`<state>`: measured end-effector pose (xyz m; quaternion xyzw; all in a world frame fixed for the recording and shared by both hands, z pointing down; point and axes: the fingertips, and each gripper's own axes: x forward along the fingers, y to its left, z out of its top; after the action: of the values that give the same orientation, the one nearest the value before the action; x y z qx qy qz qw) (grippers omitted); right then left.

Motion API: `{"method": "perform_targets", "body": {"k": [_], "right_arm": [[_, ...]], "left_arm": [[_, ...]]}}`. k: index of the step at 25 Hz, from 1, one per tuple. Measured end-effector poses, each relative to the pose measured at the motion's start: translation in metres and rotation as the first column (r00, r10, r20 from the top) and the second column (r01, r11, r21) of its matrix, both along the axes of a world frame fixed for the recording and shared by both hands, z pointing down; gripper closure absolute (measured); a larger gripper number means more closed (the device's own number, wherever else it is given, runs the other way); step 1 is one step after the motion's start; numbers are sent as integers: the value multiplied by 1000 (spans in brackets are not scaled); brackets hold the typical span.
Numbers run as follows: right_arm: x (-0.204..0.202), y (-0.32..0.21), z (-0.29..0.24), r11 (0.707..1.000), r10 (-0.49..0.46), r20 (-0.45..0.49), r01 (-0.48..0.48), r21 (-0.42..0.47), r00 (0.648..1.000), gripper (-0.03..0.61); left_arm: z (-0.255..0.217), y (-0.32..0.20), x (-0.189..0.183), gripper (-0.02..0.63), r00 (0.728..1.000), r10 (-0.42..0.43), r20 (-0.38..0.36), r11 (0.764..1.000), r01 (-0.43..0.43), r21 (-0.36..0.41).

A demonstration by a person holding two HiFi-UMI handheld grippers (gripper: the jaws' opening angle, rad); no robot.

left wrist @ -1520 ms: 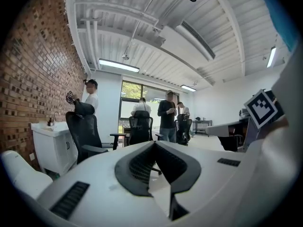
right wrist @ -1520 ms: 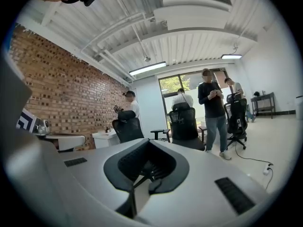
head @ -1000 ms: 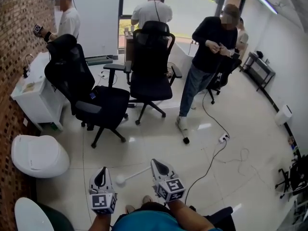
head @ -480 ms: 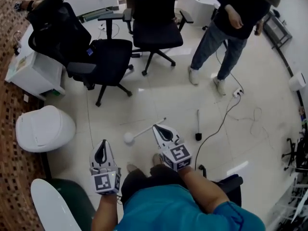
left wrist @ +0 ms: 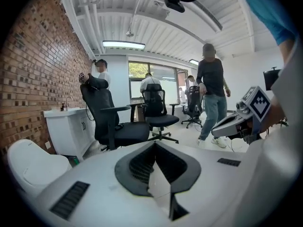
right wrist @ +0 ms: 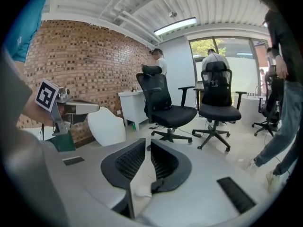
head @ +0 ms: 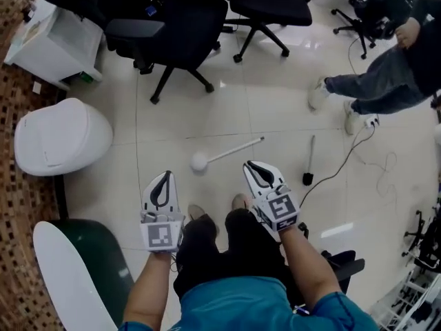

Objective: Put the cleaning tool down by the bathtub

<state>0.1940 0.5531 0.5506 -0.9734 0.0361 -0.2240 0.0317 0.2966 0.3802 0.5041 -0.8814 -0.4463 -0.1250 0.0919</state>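
The cleaning tool [head: 227, 150], a thin white stick with a round white head [head: 199, 162], lies flat on the tiled floor in the head view. My right gripper [head: 252, 165] hovers just short of the stick, apart from it. Its jaws are opening, a narrow gap shows at the tips [right wrist: 147, 144], and nothing is between them. My left gripper [head: 164, 176] is held to the left at the same height, its tips [left wrist: 154, 144] meeting in a point, empty. The dark green bathtub with a white rim [head: 58, 267] sits at the lower left, beside my left arm.
A white toilet [head: 62, 136] stands left of the tool. A black brush [head: 309, 161] and a cable [head: 344, 167] lie to the right. Black office chairs [head: 172, 19] stand farther ahead, a white cabinet [head: 48, 43] far left. A person's legs [head: 372, 92] are at the upper right.
The head view has tipped down towards the floor. The white tool, earlier at my right gripper's jaws, now lies on the floor ahead of them. The person in dark clothes has shifted right.
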Motion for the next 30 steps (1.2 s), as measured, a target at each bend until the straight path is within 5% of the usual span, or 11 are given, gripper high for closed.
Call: {"method": "perform_targets", "body": {"k": [6, 12, 20, 24, 30], "right_arm": [[20, 2, 140, 990, -109, 112, 118, -79, 988, 476], [42, -14, 276, 947, -259, 232, 293, -127, 938, 456], [59, -4, 447, 876, -371, 355, 450, -171, 858, 431], [81, -12, 541, 792, -462, 433, 580, -191, 774, 419], [65, 1, 676, 647, -513, 631, 745, -161, 582, 402]], "left_arm": [[132, -6, 16, 614, 999, -18, 48, 1000, 17, 24], [239, -9, 32, 614, 994, -55, 94, 998, 53, 26], [390, 22, 46, 614, 996, 50, 78, 994, -57, 97], [454, 16, 74, 614, 997, 36, 66, 991, -44, 125], [492, 6, 86, 614, 994, -9, 105, 998, 3, 59]]}}
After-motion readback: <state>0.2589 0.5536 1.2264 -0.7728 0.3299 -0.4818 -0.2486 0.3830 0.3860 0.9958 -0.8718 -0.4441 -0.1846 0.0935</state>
